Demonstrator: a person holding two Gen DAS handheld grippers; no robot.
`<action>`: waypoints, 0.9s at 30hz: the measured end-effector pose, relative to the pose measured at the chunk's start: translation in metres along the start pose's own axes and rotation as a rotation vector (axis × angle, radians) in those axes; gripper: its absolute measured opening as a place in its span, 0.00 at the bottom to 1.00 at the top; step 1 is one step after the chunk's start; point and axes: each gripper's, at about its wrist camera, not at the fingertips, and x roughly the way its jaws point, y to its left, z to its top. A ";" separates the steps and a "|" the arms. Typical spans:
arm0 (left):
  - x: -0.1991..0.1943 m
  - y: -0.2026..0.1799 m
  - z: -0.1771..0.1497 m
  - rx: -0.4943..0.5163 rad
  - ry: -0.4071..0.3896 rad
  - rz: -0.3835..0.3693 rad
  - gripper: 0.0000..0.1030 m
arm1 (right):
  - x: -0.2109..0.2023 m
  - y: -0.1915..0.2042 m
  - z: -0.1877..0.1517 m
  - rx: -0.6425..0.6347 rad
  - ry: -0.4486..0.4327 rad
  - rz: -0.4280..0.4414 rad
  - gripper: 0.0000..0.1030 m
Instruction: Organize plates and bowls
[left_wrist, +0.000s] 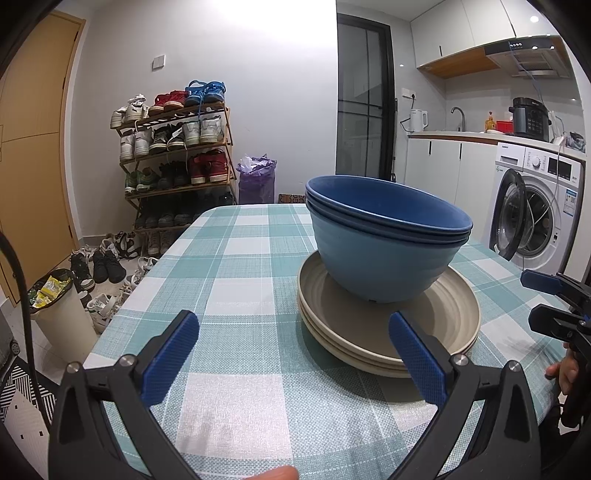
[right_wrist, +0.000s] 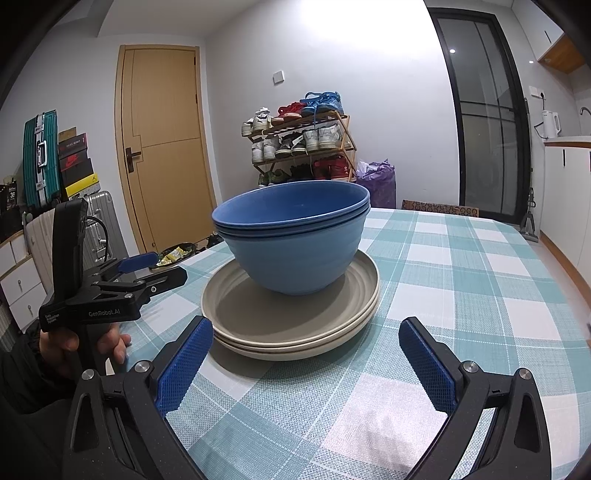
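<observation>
Bowls sit nested atop the stacked plates, seemingly finished, while both tongs, left and right, hang spread and empty beside that stack.

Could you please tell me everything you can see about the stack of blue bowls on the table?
The blue bowls are nested upright, at least two by the rims that show: a darker blue one inside a lighter blue one. They look like matte plastic or melamine with faint ridges on the outside. The inside that shows is empty. The stack stands on the beige plates, off centre toward the far rim, on the checked tablecloth. Neither open gripper touches it.
</observation>
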 end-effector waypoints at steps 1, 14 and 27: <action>0.000 0.000 0.000 0.000 0.000 0.000 1.00 | 0.000 0.000 0.000 0.000 0.000 0.000 0.99; 0.000 0.000 0.000 0.000 0.000 0.001 1.00 | 0.001 0.000 0.000 0.000 0.000 0.000 0.99; 0.000 0.000 0.000 0.000 0.000 0.000 1.00 | 0.001 0.000 -0.001 -0.002 0.001 0.002 0.99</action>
